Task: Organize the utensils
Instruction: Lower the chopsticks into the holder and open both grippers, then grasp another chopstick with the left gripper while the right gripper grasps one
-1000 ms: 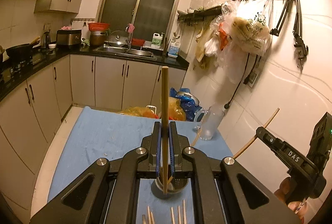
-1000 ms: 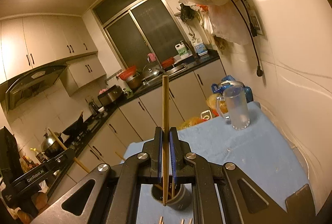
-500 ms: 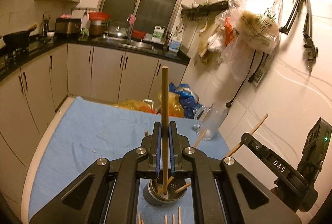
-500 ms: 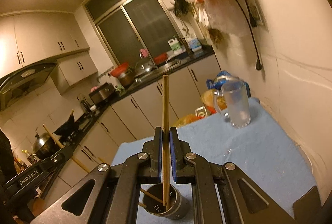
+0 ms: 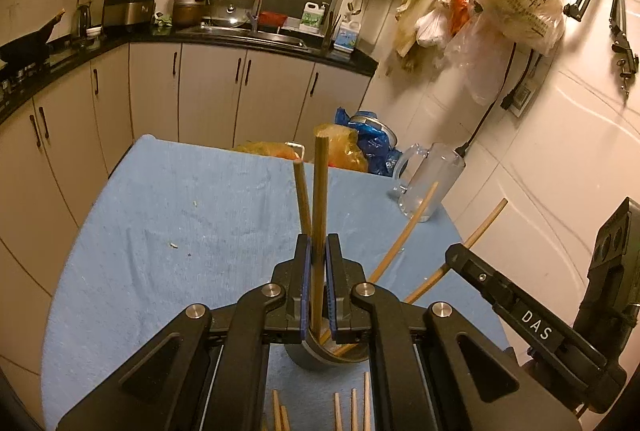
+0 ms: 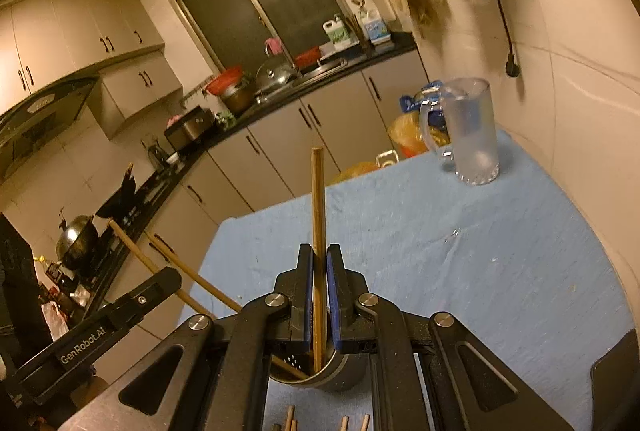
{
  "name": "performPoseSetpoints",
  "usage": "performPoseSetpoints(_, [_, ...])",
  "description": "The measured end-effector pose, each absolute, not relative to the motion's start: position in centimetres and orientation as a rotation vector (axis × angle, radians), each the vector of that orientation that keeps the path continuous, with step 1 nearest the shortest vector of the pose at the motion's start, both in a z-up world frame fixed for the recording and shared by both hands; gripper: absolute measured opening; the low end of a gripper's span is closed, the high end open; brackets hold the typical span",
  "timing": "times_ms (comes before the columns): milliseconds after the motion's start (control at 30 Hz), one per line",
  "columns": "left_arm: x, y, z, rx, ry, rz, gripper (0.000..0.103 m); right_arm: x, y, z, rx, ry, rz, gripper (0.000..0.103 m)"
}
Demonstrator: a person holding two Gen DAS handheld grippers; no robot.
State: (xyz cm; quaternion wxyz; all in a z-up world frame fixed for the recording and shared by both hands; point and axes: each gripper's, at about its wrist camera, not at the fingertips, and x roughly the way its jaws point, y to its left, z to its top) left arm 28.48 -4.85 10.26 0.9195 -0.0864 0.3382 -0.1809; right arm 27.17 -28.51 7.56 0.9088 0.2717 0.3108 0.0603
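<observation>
My left gripper (image 5: 318,251) is shut on an upright wooden chopstick (image 5: 319,191); its lower end reaches into the mouth of a metal utensil holder (image 5: 316,357) on the blue-covered table (image 5: 180,211). Two more chopsticks (image 5: 404,231) stand in the holder. My right gripper (image 6: 319,259) is shut on another chopstick (image 6: 317,207), whose tip dips inside the same holder (image 6: 340,371). Each gripper shows in the other's view: the right gripper (image 5: 454,257) at the right, the left gripper (image 6: 168,279) at the left. Several loose chopsticks (image 5: 352,407) lie in front of the holder.
A frosted glass mug (image 6: 468,135) stands at the table's far right corner by the white wall. Plastic bags (image 5: 352,151) sit on the floor behind the table's far edge. Kitchen cabinets (image 5: 200,95) and a counter run along the left and back.
Both grippers have come down toward the holder and tilted further downward. The lower ends of both held chopsticks now sit lower, in the holder's mouth.
</observation>
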Motion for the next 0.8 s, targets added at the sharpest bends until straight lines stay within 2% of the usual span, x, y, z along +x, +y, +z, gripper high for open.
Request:
performPoseSetpoints(167, [28.6, -4.6, 10.2, -0.183, 0.687, -0.366, 0.008, 27.6, -28.4, 7.0, 0.567, 0.657, 0.139, 0.011])
performPoseSetpoints(233, [28.4, -4.4, 10.3, -0.185, 0.679, -0.369, 0.014, 27.5, -28.5, 7.2, 0.564, 0.652, 0.137, 0.011])
performPoseSetpoints(300, [27.9, -4.2, 10.6, -0.185, 0.665, -0.366, 0.027, 27.2, -28.7, 7.4, 0.567, 0.638, 0.135, 0.013])
performPoseSetpoints(600, [24.6, -2.0, 11.7, -0.191, 0.612, -0.367, 0.028, 24.0, -29.7, 8.3, 0.559, 0.604, 0.131, 0.013])
performPoseSetpoints(800, [21.5, -0.4, 9.7, -0.182, 0.630, -0.354, 0.029, 20.6, -29.6, 6.2, 0.565, 0.629, 0.131, 0.016])
